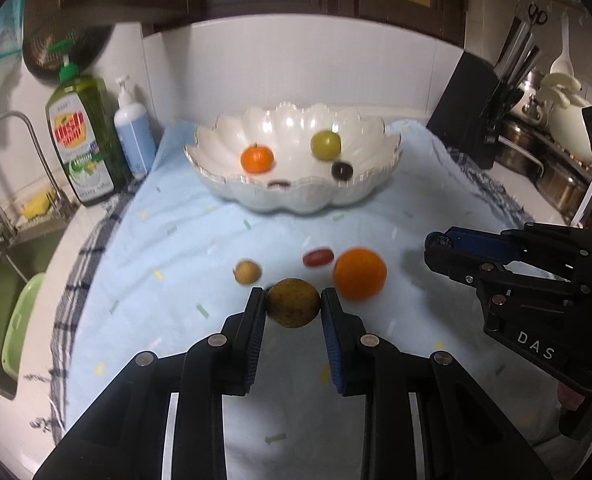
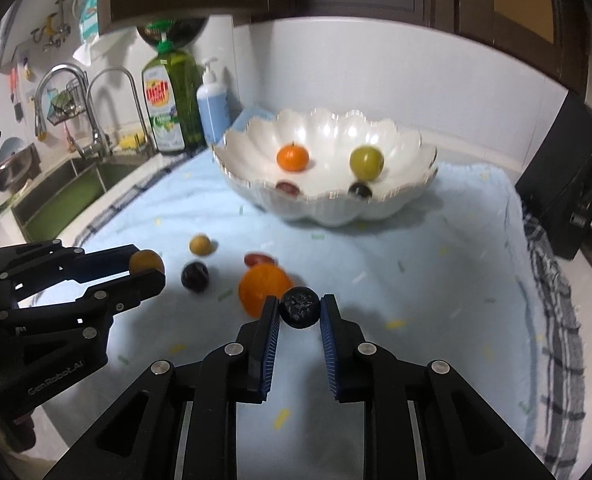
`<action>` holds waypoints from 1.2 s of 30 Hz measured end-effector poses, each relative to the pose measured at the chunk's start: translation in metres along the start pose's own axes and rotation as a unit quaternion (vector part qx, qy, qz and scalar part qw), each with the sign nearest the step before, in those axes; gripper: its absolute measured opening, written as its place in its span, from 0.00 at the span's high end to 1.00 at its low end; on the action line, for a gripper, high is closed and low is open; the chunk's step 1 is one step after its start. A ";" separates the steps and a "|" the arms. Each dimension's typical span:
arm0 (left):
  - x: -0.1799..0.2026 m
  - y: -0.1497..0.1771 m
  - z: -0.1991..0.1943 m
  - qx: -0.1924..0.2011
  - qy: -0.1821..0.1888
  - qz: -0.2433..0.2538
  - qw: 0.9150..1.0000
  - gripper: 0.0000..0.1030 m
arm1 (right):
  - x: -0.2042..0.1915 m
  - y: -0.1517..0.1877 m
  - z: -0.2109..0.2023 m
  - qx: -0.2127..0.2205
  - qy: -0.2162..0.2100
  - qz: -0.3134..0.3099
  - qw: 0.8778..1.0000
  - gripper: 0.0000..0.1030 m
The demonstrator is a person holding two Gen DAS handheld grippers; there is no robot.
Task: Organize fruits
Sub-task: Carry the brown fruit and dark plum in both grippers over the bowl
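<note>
While our left gripper (image 1: 292,303) pinches a speckled yellow-brown round fruit (image 1: 292,302) in front of the scalloped white bowl (image 1: 232,188), our right gripper (image 2: 299,307) pinches a dark, wrinkled blue-black berry (image 2: 299,307). Before the bowl, on the pale blue towel (image 1: 176,240), lie a large orange (image 1: 359,273), a red oval fruit (image 1: 317,257) and a small tan one (image 1: 247,271). Inside the bowl sit a small orange (image 1: 257,158), a green fruit (image 1: 325,144) and a dark one (image 1: 341,171).

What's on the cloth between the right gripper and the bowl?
Right wrist view: the big orange and a red grape just ahead of the right gripper; then bare cloth to the bowl.
</note>
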State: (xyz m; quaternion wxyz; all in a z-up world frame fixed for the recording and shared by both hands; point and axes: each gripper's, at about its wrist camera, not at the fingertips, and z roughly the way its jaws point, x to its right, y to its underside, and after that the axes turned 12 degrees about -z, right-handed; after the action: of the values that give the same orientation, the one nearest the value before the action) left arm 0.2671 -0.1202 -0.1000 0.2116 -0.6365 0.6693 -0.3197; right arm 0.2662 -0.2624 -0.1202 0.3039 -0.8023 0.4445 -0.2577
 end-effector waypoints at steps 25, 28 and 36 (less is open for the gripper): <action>0.008 -0.088 -0.009 0.092 0.011 0.007 0.996 0.72 | 0.041 -0.074 -0.010 0.093 0.052 0.023 0.994 0.78; 0.009 -0.099 -0.003 0.092 0.012 0.007 0.996 0.72 | 0.047 -0.080 -0.004 0.091 0.055 0.022 0.994 0.78; 0.017 -0.129 0.018 0.076 0.024 0.018 0.997 0.72 | 0.066 -0.101 0.019 0.075 0.052 0.025 0.996 0.78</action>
State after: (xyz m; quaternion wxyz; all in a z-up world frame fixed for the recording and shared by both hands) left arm 0.3703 -0.1375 -0.0208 0.2491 -0.5987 0.6591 -0.3809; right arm 0.3667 -0.2728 -0.0509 0.3456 -0.7514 0.4592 -0.3242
